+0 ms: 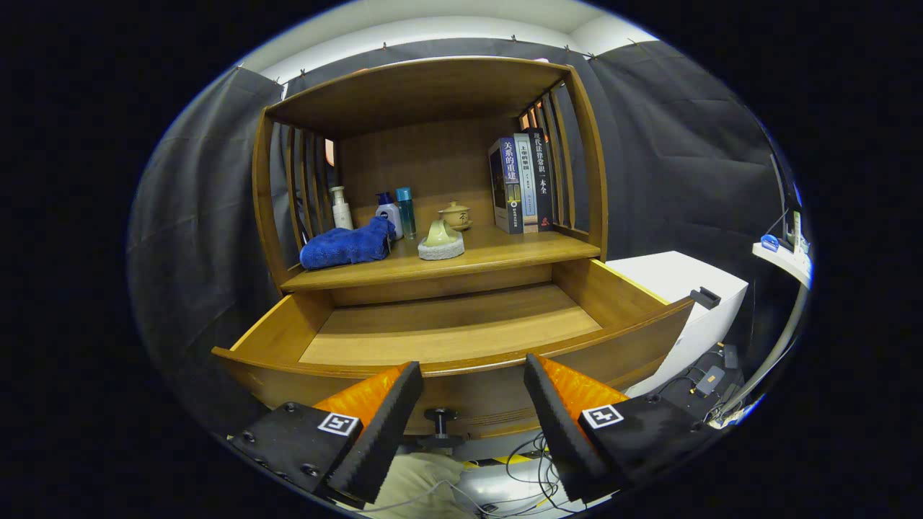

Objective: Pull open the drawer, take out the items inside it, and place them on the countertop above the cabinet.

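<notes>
The gripper [472, 375] has two wedge-shaped fingers [382, 425] faced with ribbed, sawtooth-textured pads. Each finger sits on a flat black mount fastened with round screws, and each mount carries a small square black-and-white fiducial marker [339, 424]. The fingers stand apart with a wide gap between them.

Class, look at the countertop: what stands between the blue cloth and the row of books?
In the gripper view, between the blue cloth and the books sit a pale sponge-like block and a small lidded cup. The gripper hangs open before the drawer.
</notes>
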Motion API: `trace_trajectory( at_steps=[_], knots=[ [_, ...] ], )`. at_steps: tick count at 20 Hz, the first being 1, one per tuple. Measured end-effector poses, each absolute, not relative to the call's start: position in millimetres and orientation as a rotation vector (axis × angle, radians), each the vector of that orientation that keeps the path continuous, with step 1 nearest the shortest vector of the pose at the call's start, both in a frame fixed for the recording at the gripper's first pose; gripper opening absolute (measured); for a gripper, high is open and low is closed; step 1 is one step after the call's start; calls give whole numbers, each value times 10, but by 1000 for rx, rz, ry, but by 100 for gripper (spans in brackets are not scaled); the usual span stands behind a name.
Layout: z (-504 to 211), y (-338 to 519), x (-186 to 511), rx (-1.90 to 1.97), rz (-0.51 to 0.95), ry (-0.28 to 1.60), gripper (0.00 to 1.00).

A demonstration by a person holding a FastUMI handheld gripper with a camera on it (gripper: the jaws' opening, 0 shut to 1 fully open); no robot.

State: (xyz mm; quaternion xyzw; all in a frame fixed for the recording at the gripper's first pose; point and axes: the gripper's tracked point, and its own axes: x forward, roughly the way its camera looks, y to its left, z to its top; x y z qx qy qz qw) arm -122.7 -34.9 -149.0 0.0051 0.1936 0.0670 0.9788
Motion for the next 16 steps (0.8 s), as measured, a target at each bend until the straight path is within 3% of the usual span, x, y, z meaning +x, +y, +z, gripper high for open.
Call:
trace_trajectory(
  at_steps=[16],
  knots=[
    [-1481,-151,-373,36,113,384,97]
  ],
)
